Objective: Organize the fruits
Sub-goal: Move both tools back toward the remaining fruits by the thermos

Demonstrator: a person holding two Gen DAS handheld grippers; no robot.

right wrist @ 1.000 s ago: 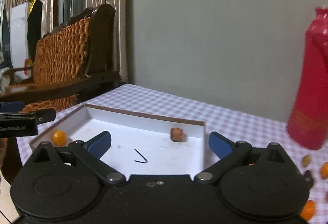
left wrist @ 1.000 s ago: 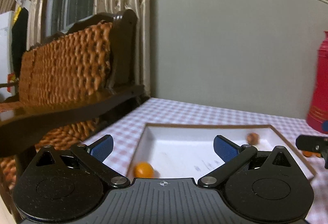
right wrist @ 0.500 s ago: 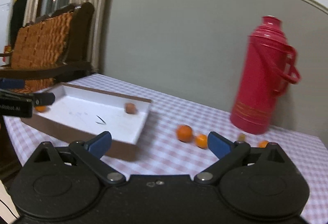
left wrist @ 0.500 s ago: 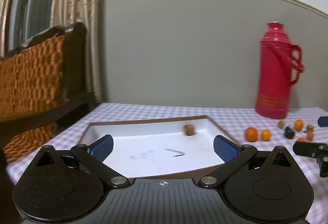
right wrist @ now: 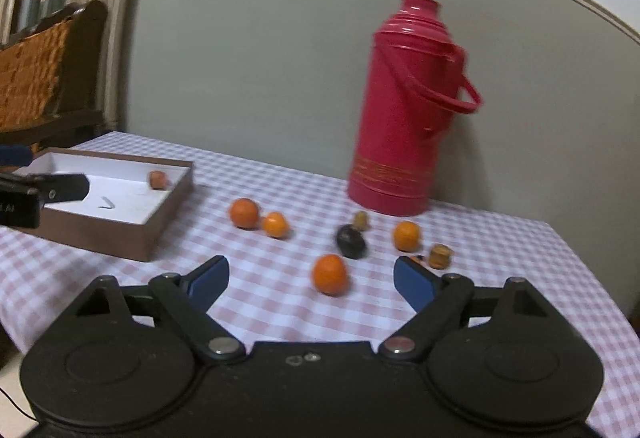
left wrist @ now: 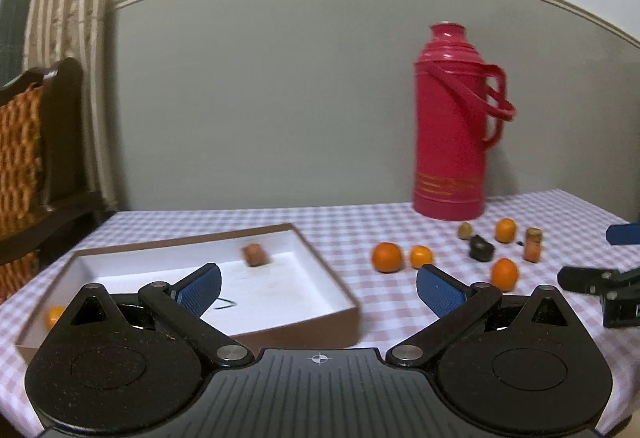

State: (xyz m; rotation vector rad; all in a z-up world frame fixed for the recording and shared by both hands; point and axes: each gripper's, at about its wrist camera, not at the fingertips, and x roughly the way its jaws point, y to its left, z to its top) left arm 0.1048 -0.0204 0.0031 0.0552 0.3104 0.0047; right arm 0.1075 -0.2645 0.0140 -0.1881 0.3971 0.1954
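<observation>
Right wrist view: nearest orange (right wrist: 329,274) lies loose on the checked cloth (right wrist: 256,181), round, no long axis, ahead between the spread, empty fingers of the right gripper (right wrist: 311,277). Judged next pick. The tray (left wrist: 316,258) beside holds two fruits; left gripper (left wrist: 319,288) spread, empty.

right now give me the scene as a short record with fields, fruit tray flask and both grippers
tray: shallow brown-walled white tray, holds one small orange fruit and one brown fruit
loose fruit: four orange fruits on the pink checked tablecloth, nearest; one dark fruit
flask: tall red thermos flask, upright behind the fruit
left gripper: open, empty
right gripper: open, empty
</observation>
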